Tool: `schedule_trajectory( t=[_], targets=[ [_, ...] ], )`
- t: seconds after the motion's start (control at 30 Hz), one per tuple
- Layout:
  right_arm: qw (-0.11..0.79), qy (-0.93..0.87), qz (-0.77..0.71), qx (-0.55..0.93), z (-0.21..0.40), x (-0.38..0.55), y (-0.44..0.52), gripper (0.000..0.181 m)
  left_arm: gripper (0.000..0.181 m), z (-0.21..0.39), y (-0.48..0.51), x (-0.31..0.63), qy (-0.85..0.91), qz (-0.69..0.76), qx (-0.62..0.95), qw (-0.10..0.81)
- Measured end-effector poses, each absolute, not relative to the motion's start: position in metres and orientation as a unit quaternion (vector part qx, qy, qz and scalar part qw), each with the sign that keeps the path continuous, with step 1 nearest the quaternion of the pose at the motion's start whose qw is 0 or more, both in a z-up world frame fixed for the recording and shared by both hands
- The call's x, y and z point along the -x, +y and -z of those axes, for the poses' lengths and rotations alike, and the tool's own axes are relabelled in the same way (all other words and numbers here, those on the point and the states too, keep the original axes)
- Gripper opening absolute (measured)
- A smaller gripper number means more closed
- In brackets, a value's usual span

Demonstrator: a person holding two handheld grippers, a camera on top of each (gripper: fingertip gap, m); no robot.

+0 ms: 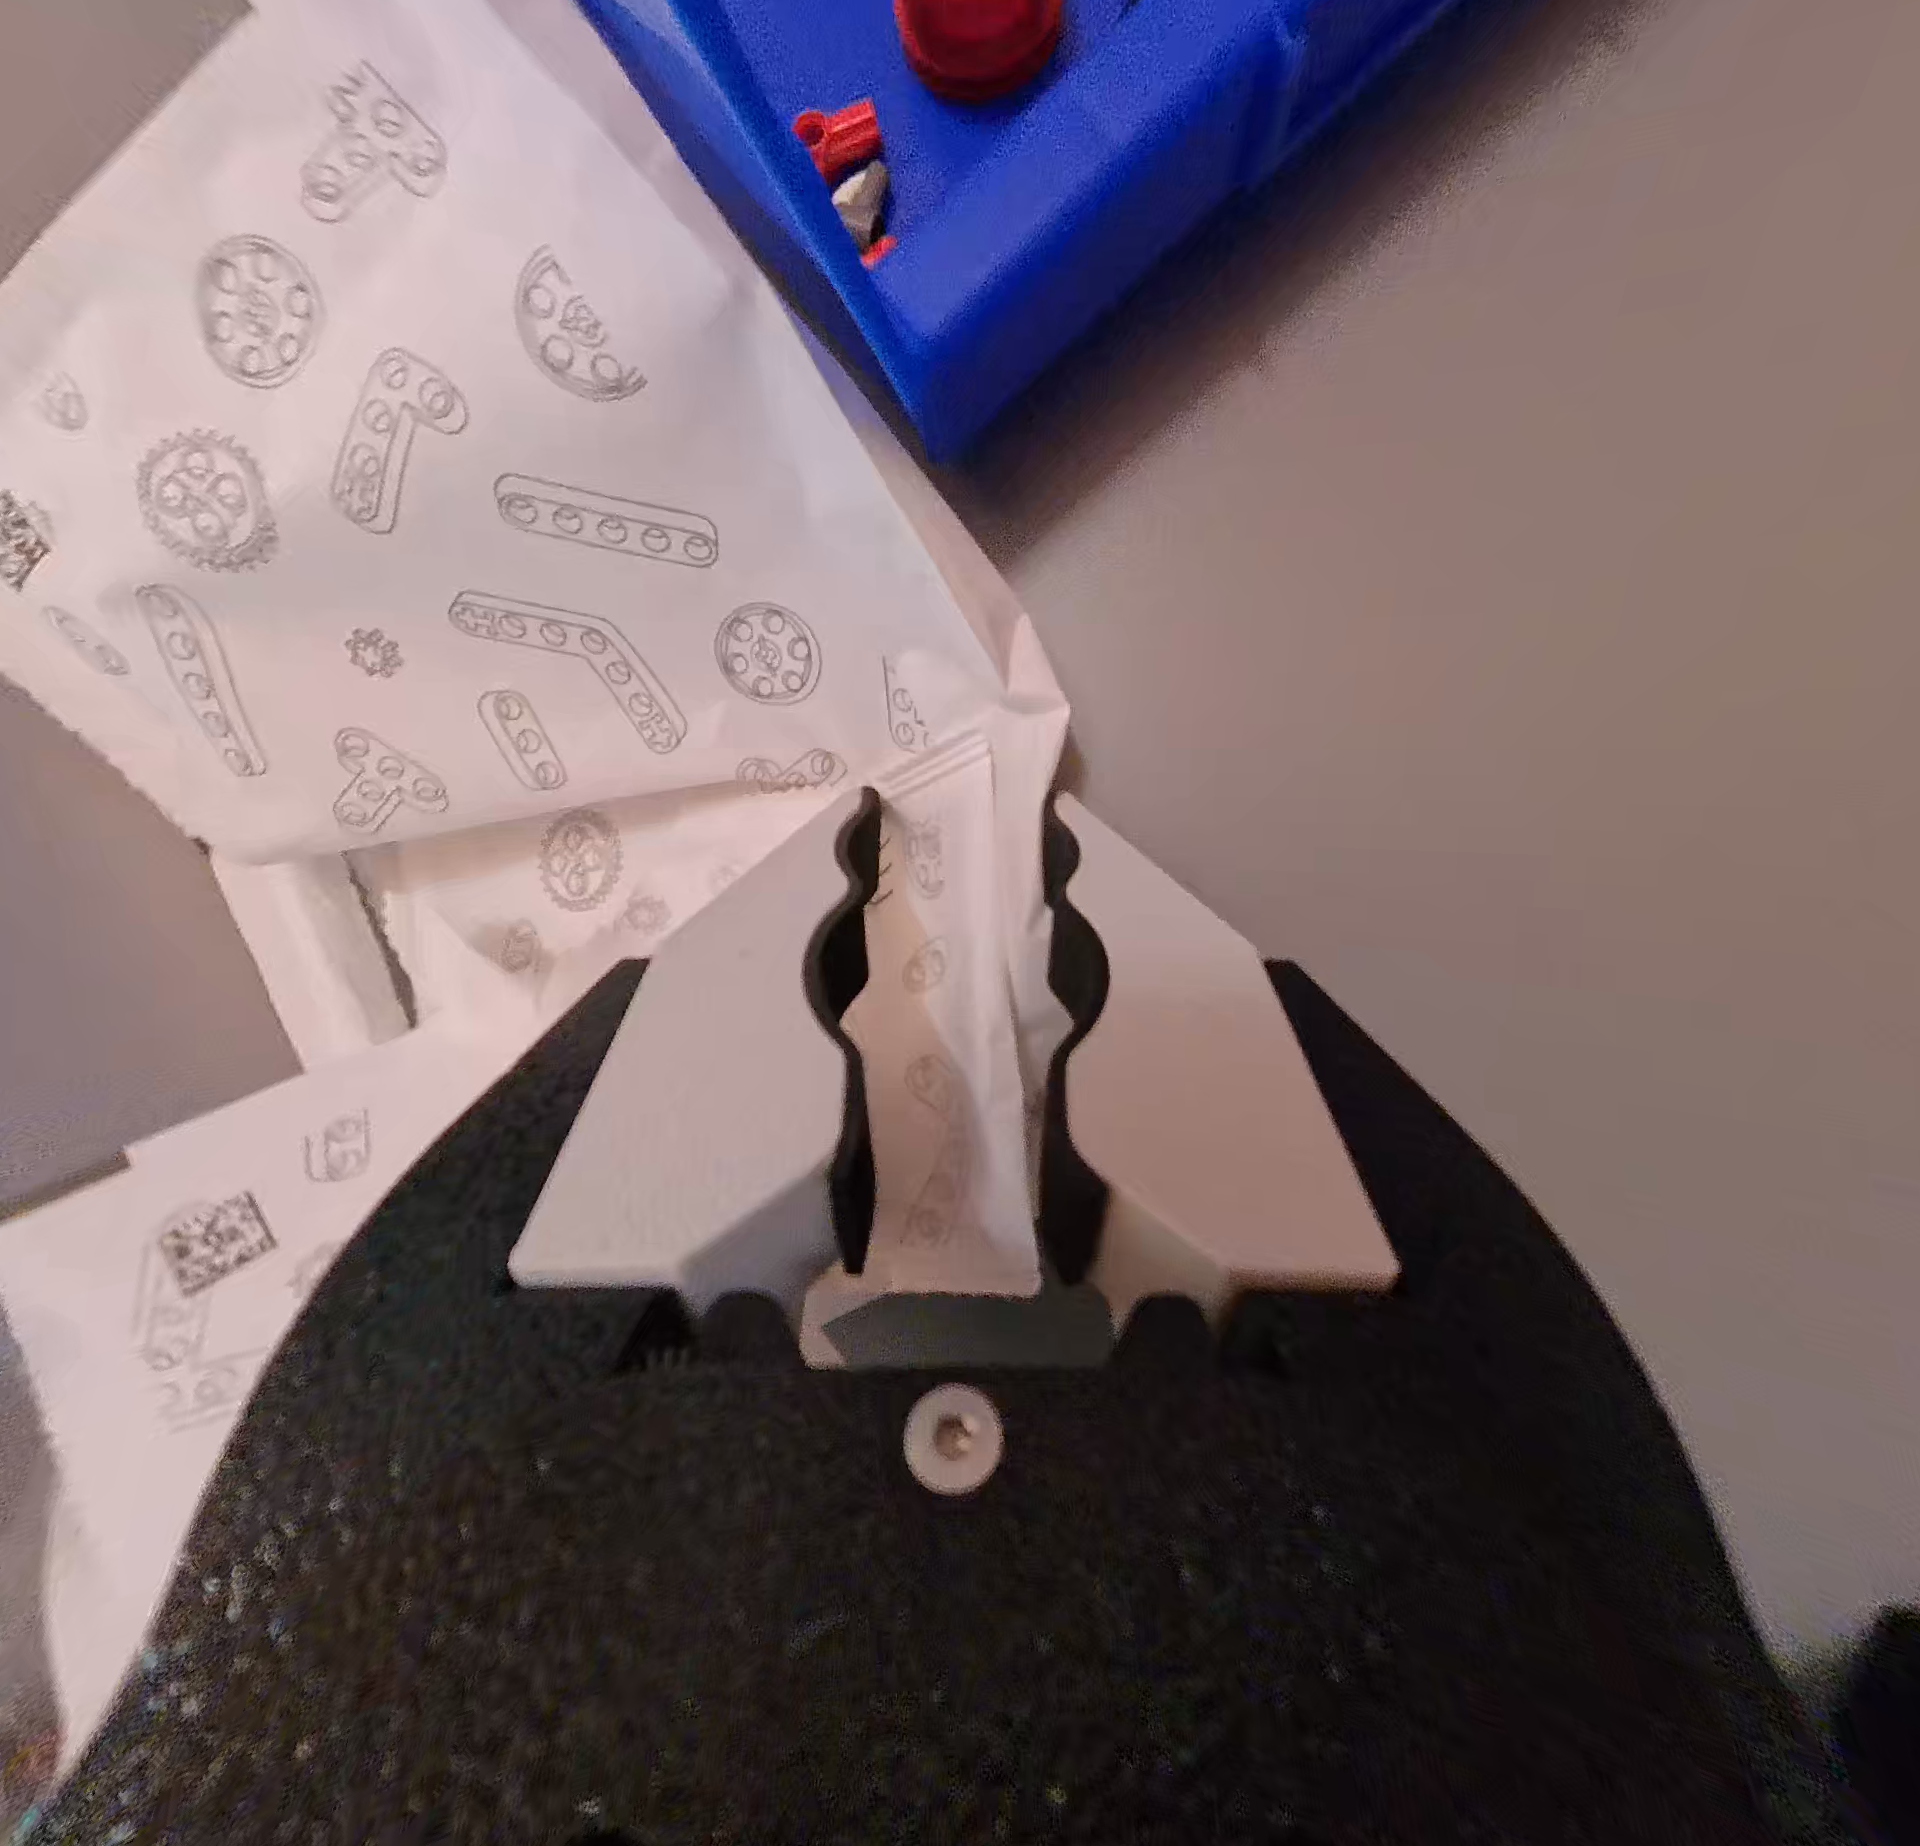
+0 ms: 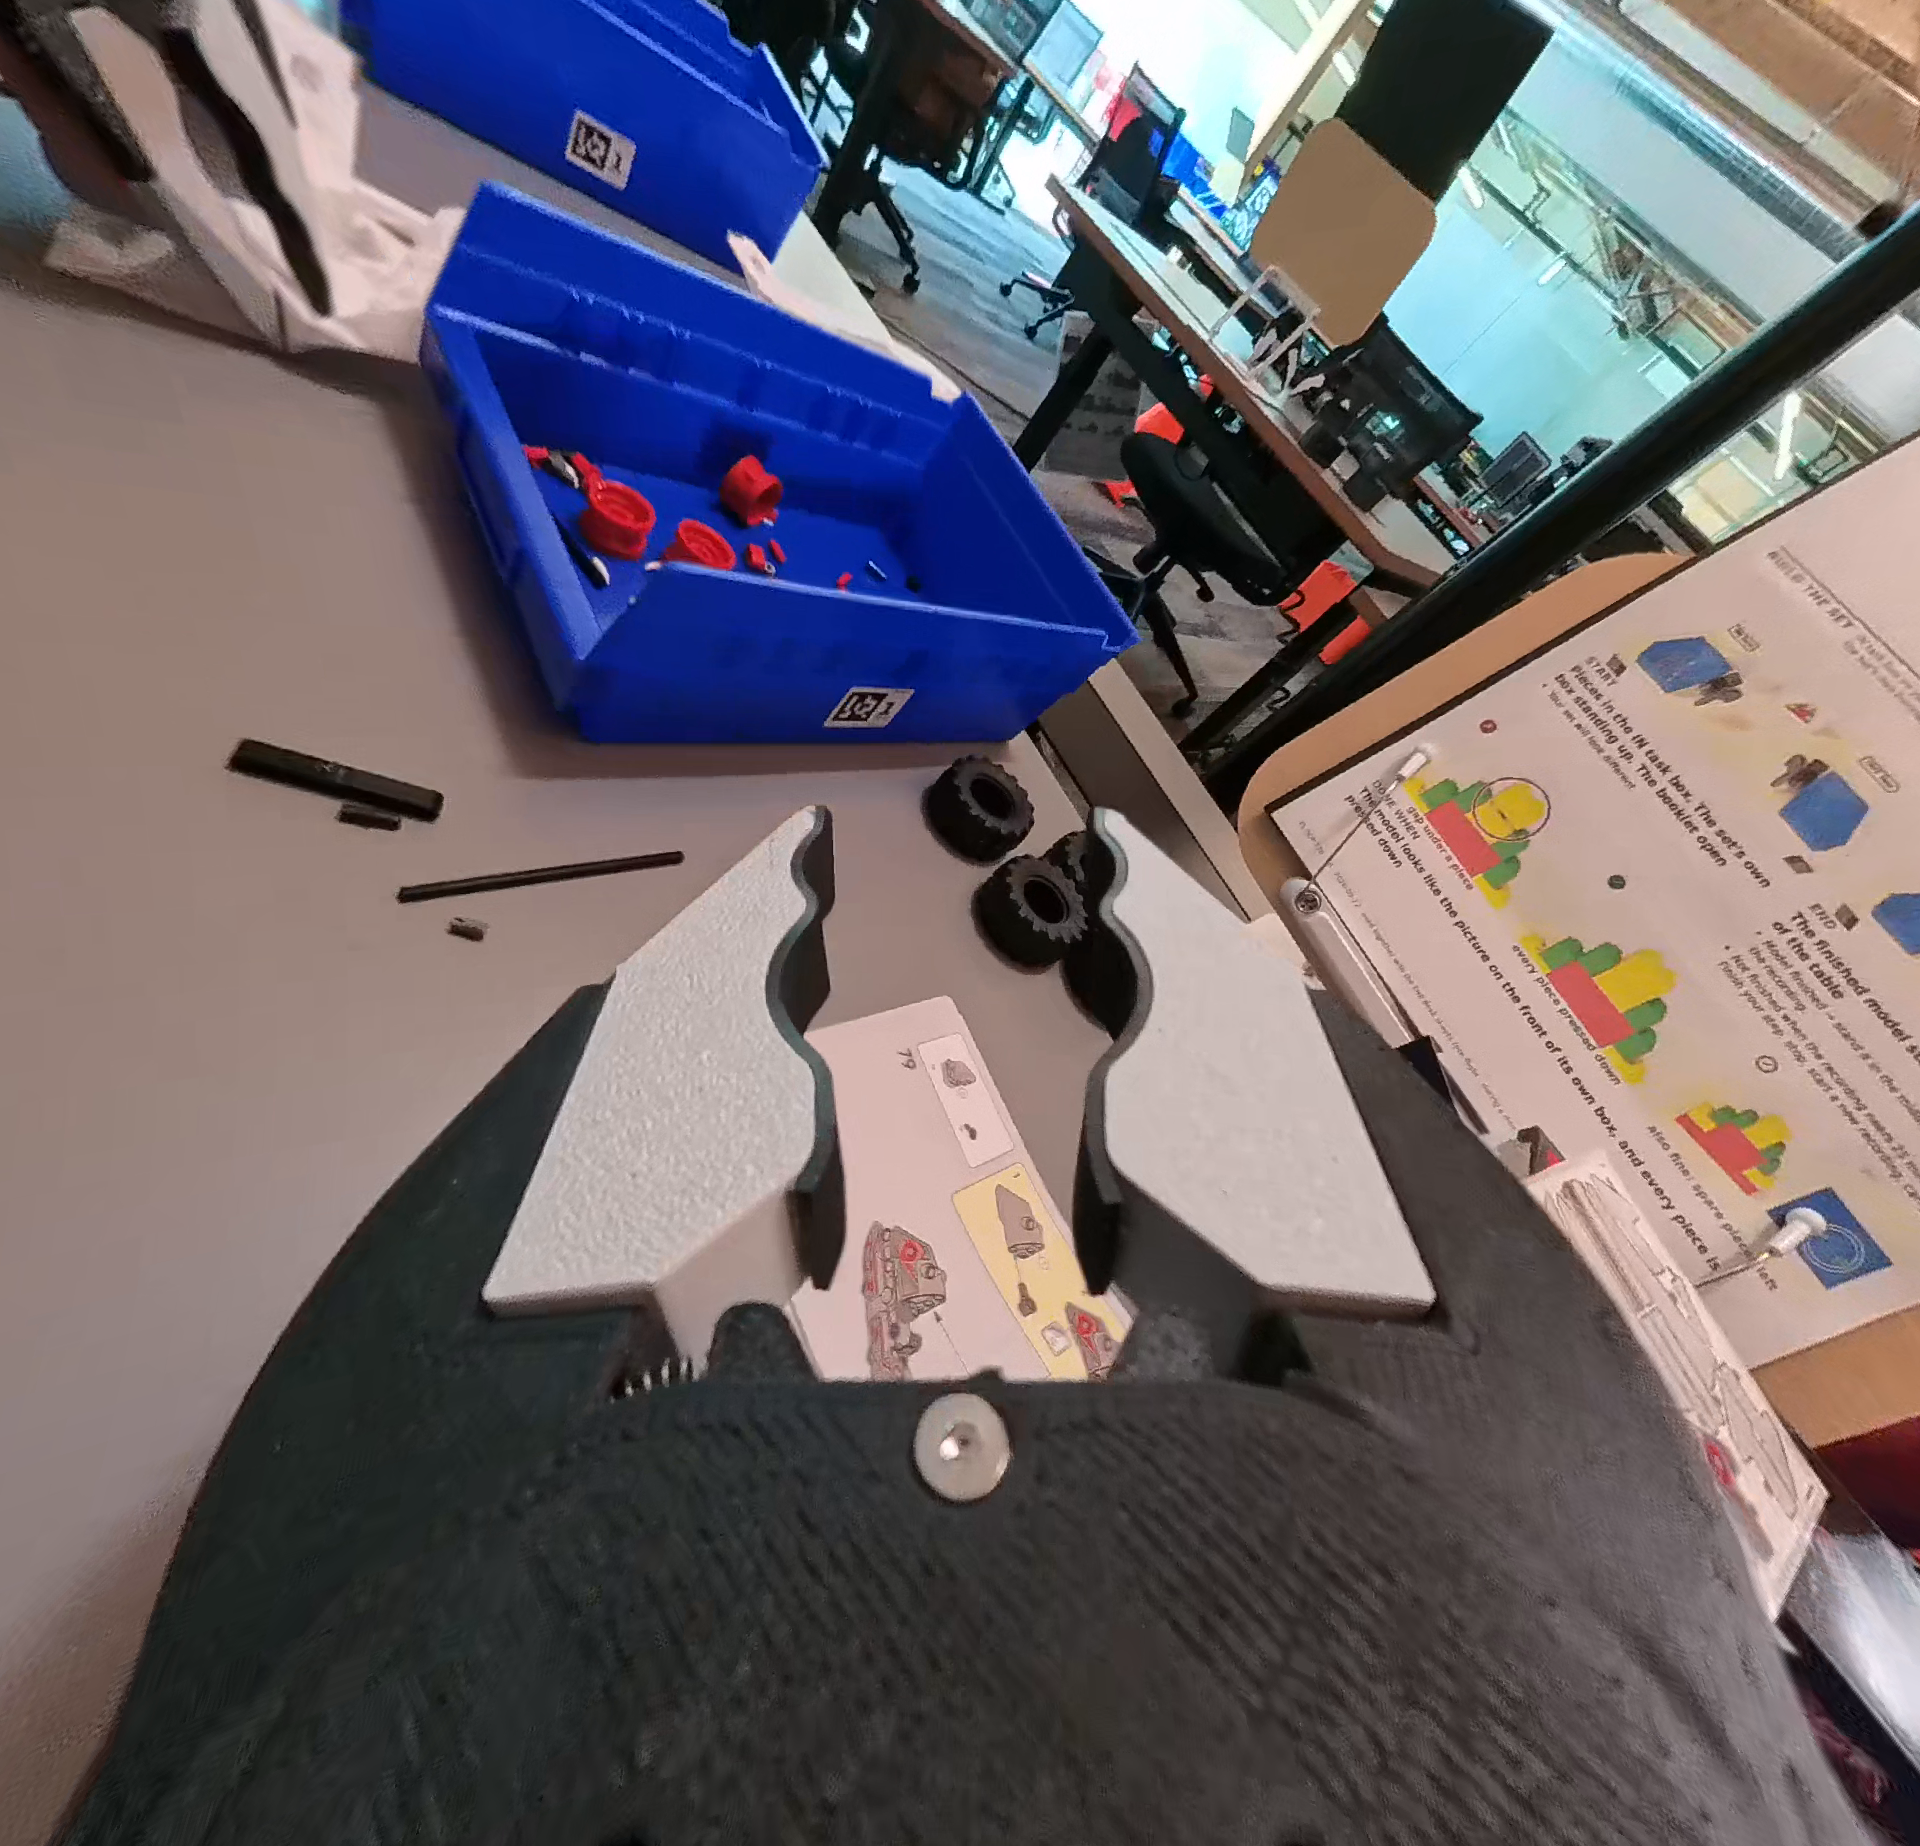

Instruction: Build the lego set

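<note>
Left wrist view: left tool [image 1: 961,830] with grey fingers and black wavy pads, clamped on a folded strip of the white paper parts bag [image 1: 416,549] printed with grey outlines of beams and gears.
Surface: plain grey surface [image 1: 1455,757]; the bag spreads from the tool toward 10 o'clock, and a second printed bag piece [image 1: 208,1277] lies at 8 o'clock.
Bin, left view: a corner of the blue plastic bin [image 1: 1039,269] sits at 12 o'clock, holding a red round wheel hub [image 1: 971,4] and a small red connector [image 1: 842,134].
Right wrist view: right tool [image 2: 961,830] with its fingers apart and nothing between them, hanging over the open instruction booklet page [image 2: 935,1173].
Lego parts: red hubs and small pieces [image 2: 623,518] lie in the near bin at 11 o'clock; black rubber tyres [image 2: 1029,903] cluster just beyond the right fingertip near the surface edge; a black beam [image 2: 332,778] and a thin black axle [image 2: 540,877] lie loose at 10 o'clock.
Edges: a second blue bin [image 2: 582,61] stands farther off at 11 o'clock; a white illustrated poster board [image 2: 1662,913] rises at 3 o'clock.
Room: office desks and chairs [image 2: 1195,508] beyond the surface edge at 1 o'clock.
Open room: bare surface between the loose black parts and the near bin.
</note>
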State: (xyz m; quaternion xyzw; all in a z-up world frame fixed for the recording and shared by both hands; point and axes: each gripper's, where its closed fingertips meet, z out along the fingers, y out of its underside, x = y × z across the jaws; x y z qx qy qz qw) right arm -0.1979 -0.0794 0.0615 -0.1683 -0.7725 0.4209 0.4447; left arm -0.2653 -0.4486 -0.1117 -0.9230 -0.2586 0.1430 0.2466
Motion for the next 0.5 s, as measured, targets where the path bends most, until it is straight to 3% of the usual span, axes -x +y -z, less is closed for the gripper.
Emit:
schedule_trajectory(
  t=[0.03,0.17,0.37,0.5],
  targets=[
    [0.445,-0.77,-0.425,0.171,-0.064,0.195,-0.079,0.046,0.028,0.111,-0.45,0.262,-0.258,-0.15,0.92,0.253],
    [0.447,-0.771,-0.415,0.182,-0.063,0.184,-0.075,0.046,0.039,0.093,-0.446,0.266,-0.26,-0.177,0.89,0.329],
    [0.432,-0.774,-0.409,0.215,-0.054,0.168,-0.068,0.046,0.049,-0.004,-0.401,0.281,-0.344,-0.196,0.752,0.527],
    [0.41,-0.754,-0.445,0.256,-0.055,0.175,-0.071,0.046,0.062,-0.003,-0.388,0.336,-0.429,-0.246,0.735,0.463]
  ],
)
